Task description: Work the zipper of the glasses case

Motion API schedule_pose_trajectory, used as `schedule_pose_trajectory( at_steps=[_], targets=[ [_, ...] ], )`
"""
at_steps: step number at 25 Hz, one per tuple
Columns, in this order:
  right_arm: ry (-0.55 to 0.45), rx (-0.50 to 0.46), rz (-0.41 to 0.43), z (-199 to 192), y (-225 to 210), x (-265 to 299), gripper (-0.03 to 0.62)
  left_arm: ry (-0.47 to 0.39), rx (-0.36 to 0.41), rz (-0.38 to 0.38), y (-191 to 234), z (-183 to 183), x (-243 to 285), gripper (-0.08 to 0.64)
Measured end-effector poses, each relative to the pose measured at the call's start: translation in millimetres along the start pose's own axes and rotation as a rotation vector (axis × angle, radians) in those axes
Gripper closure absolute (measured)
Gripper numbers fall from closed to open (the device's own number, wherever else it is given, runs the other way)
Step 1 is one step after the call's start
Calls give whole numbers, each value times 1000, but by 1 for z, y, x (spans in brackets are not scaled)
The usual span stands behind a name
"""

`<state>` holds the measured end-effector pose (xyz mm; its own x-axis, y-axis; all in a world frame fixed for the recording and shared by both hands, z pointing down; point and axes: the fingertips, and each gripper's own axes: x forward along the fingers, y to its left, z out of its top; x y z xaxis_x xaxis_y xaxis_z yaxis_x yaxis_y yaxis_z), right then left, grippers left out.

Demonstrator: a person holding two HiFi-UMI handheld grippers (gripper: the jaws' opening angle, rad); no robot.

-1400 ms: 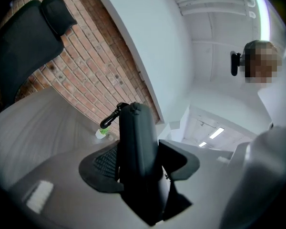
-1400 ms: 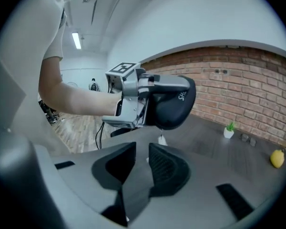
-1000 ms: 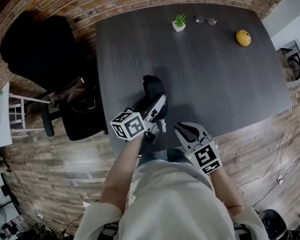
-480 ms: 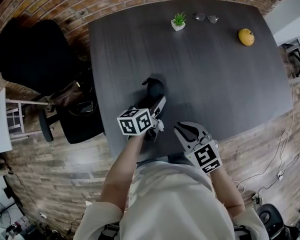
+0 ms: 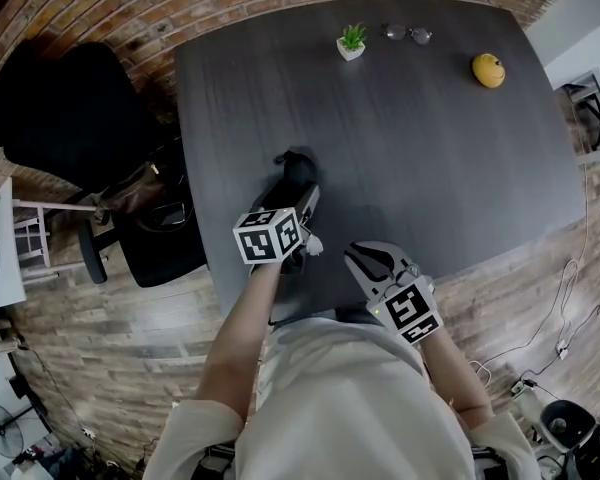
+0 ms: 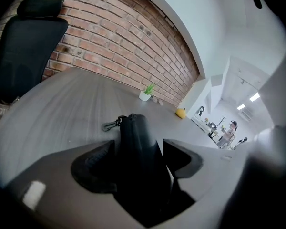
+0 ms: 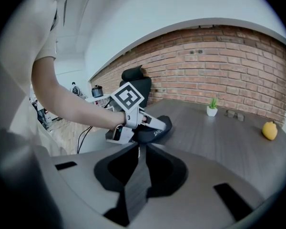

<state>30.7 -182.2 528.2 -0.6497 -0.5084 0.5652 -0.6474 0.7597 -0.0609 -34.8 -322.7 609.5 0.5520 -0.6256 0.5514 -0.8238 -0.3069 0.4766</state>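
Left claw rolled, jaws just opening around one glasses case; right claw clenched, empty.

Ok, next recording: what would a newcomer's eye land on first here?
The black glasses case at the near edge of the dark table, sitting between the left tongs, which have just been opening. Beside it the right tongs hover shut and empty. Along the far edge sit a small potted plant, eyeglasses and a yellow fruit.
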Motion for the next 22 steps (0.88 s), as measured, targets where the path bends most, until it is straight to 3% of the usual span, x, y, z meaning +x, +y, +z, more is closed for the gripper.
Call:
schedule_pose_trajectory(
  at_steps=[5,9,16,22],
  targets=[
    [-11,-24,2,2,4,-6,537,-34,30,97,13,6,-19,253],
    [-30,-49,-9,5,7,-14,537,-11,55,113,14,-1,-29,253],
    [-100,-67,-61,11,14,-38,538,-93,98,94,-19,7,-71,255],
    [-182,-26,-98,17,14,-65,549,-178,161,92,-59,5,-126,379]
  ],
)
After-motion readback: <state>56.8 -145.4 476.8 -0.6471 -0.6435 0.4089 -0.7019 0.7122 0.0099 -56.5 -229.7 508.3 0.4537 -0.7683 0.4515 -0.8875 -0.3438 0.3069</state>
